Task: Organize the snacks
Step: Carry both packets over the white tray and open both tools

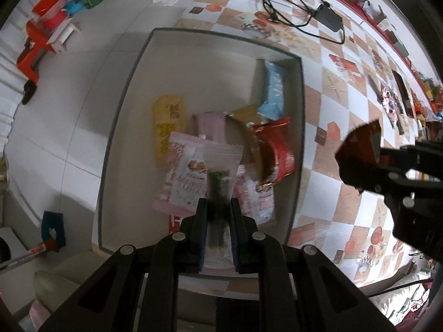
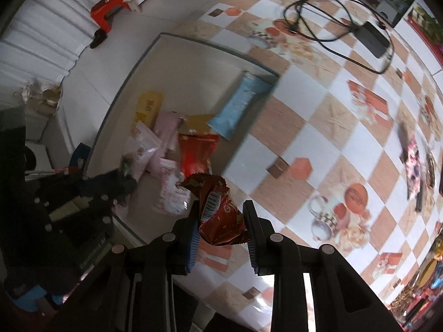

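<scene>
A shallow grey box point(image 1: 133, 88) point(image 2: 133, 72) on the checkered table holds several snack packets: yellow point(image 1: 169, 127), pink point(image 1: 188, 177), red point(image 1: 279, 149) point(image 2: 196, 152) and light blue point(image 1: 274, 91) point(image 2: 241, 102). My left gripper point(image 1: 218, 207) is shut on a clear packet with a dark green snack point(image 1: 220, 174), held over the box's near end. My right gripper point(image 2: 220, 215) is shut on a dark red foil packet point(image 2: 218, 210), held above the table just right of the box; it also shows in the left wrist view point(image 1: 357, 144).
A black power brick with cables point(image 1: 329, 16) point(image 2: 373, 36) lies on the checkered tablecloth point(image 2: 318, 144) beyond the box. Red and green plastic items point(image 1: 41, 41) stand on the white floor to the left. Clutter lines the table's far right edge point(image 1: 398, 94).
</scene>
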Action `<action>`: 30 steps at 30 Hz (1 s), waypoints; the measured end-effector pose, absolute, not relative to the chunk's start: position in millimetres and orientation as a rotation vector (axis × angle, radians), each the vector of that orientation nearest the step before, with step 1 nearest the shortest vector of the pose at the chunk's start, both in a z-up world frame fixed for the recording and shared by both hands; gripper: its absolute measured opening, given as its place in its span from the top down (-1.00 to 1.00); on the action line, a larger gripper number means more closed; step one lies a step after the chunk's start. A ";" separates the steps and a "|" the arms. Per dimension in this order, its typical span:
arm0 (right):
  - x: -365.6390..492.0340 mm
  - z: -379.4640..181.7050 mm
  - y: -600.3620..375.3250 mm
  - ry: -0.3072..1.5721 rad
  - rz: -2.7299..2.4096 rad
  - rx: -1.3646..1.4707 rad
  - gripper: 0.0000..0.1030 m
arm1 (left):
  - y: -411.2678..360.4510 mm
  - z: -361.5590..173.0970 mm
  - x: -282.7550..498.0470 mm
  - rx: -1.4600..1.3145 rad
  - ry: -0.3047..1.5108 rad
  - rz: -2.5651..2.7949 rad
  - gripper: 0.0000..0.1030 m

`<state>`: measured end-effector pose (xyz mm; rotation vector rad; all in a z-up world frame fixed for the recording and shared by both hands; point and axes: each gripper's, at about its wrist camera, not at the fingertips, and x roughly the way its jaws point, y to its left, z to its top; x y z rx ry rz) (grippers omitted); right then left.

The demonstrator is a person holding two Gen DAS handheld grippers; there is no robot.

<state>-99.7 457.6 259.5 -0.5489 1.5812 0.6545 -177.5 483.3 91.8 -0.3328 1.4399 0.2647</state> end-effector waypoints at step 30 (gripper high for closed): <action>-87.8 226.6 521.9 1.627 0.694 -0.584 0.39 | 494.5 85.2 -181.4 -0.352 1.428 0.283 -0.57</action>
